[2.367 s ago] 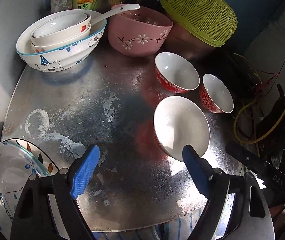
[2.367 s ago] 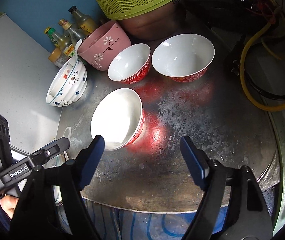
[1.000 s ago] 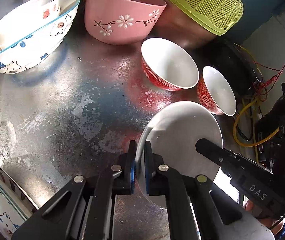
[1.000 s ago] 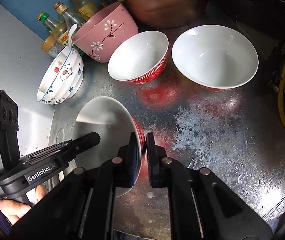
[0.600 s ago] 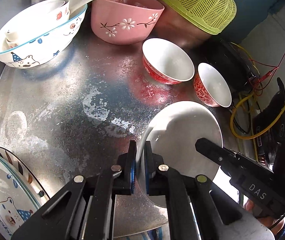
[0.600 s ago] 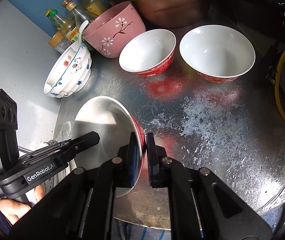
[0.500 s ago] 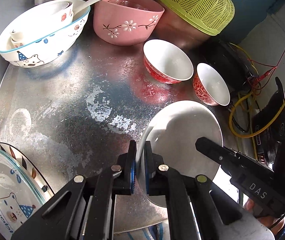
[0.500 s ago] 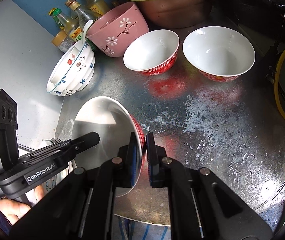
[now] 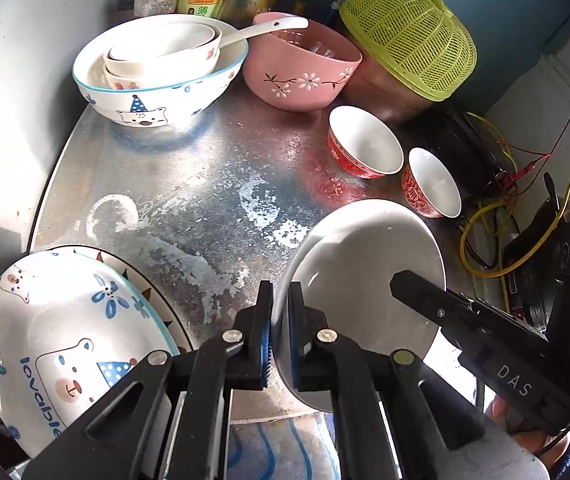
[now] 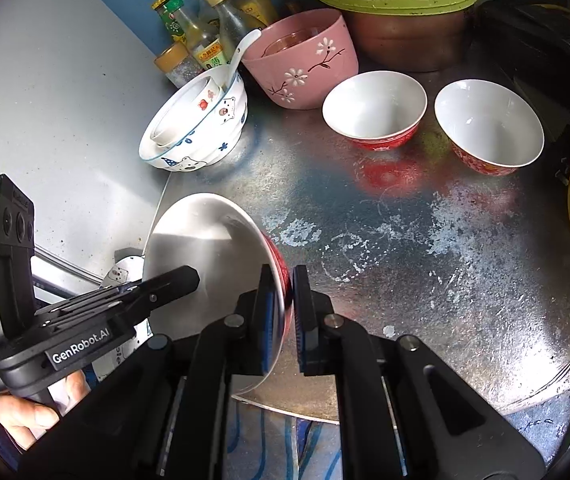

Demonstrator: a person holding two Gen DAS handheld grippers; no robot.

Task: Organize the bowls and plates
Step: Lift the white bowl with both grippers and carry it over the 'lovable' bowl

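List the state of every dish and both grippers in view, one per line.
Left gripper: shut on rim of the held red-and-white bowl.
Right gripper: shut on the opposite rim.
Held red-and-white bowl: tilted, gripped by both.
Two red-and-white bowls: upright, empty, side by side.
Pink flowered bowl: upright, glass inside.
Bear-print bowl: holds nested small bowls and a spoon.
Bear-print plate: stacked on another plate.
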